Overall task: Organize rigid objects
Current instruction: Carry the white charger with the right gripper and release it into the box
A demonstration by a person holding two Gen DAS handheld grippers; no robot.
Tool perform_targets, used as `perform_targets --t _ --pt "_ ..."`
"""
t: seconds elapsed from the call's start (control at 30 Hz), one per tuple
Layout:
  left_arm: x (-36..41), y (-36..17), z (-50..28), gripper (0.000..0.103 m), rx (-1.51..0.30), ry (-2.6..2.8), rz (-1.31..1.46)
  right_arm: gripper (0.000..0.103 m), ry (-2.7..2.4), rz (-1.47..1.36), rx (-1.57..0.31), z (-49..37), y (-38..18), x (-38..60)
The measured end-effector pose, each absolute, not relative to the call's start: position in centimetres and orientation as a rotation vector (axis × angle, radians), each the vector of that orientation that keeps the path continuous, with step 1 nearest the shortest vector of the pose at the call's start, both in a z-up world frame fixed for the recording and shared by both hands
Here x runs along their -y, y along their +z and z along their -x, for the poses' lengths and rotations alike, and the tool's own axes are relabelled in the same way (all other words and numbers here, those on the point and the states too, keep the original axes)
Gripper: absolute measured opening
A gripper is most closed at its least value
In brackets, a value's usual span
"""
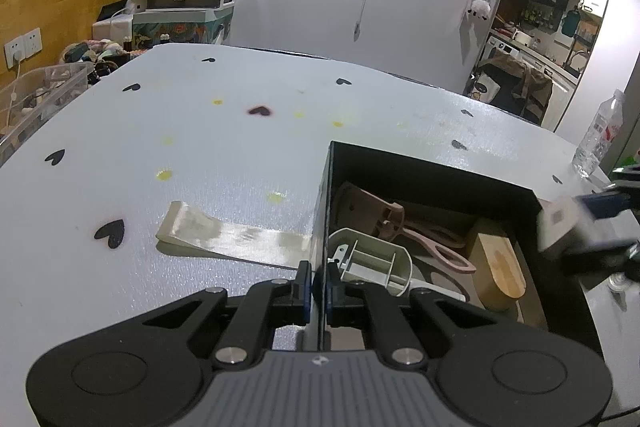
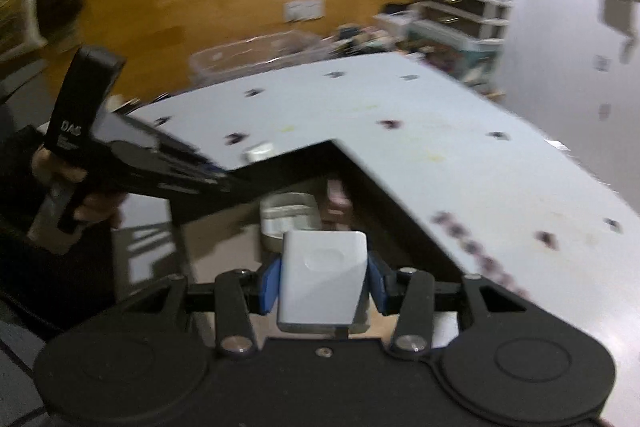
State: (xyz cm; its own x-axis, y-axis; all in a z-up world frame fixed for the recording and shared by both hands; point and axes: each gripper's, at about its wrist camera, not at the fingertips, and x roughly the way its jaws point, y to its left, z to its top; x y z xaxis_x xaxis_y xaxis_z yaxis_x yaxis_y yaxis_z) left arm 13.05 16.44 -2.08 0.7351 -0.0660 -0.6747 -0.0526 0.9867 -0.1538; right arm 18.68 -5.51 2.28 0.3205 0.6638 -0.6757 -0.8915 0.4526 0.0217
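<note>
**Box part-filled, one white block held above it, one flat strip outside**

Box point(image 1: 432, 171), left wrist view: a black open-topped box stands on the pale table point(image 1: 200, 147), which is printed with small hearts. Inside the box lie a pink scissor-like tool point(image 1: 384, 223), a grey divided tray point(image 1: 372, 259) and a rounded wooden block point(image 1: 500, 267), all apparently already put away. The left gripper point(image 1: 319, 291) is pinched tight on the near wall of the box, one finger inside and one outside, seemingly steadying it. Just outside that wall, on the side away from the right gripper, a flat pale strip point(image 1: 224, 235) lies on the table, one end reaching the box; by this view it is the only loose piece left to store. At the box's far side the right gripper point(image 1: 576, 227) appears, blurred, carrying a white block point(image 1: 560, 223).

Right wrist view: the right gripper point(image 2: 323, 283) has its blue pads point(image 2: 269, 285) clamped on both sides of the white block point(image 2: 323, 279), held above the open box point(image 2: 288, 163). The picture is smeared. The block is not yet set down; placing it is judged the step in hand, and the strip would follow.
</note>
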Motion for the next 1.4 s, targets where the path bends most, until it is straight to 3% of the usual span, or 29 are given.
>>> perform_targets --t 0.3,0.37,0.4,0.43,0.63,0.87,1.1,1.4 --pt "-17.2 -2.0 -13.2 0.008 -0.762 -0.027 0.219 0.046 1.275 0.441 -0.803 -18.8 -1.4 -2.6" --pt "-17.2 -1.9 -13.2 0.008 -0.763 -0.028 0.217 0.05 1.319 0.391 -0.808 -18.9 -1.5 -2.9" --pt "-17.2 -1.9 -13.3 0.008 -0.763 -0.028 0.217 0.06 1.319 0.358 -0.812 -19.1 -1.4 -2.8" --pt "-17.2 -1.9 -13.3 0.008 -0.761 -0.028 0.219 0.061 1.312 0.338 -0.818 -19.1 -1.2 -2.5" --pt "-17.4 -2.0 -13.2 0.008 -0.753 -0.034 0.227 0.033 1.267 0.307 -0.888 -19.5 -1.3 -0.2" --pt "-17.5 -2.1 -13.2 0.008 -0.749 -0.036 0.226 0.014 1.247 0.327 -0.974 -19.9 -3.3 0.0" --pt "-17.4 -2.0 -13.3 0.008 -0.752 -0.028 0.221 0.01 1.252 0.308 -0.954 -19.8 -3.4 -1.3" --pt "-17.4 -1.9 -13.4 0.008 -0.752 -0.026 0.227 0.014 1.22 0.265 -0.913 -19.2 -1.8 0.7"
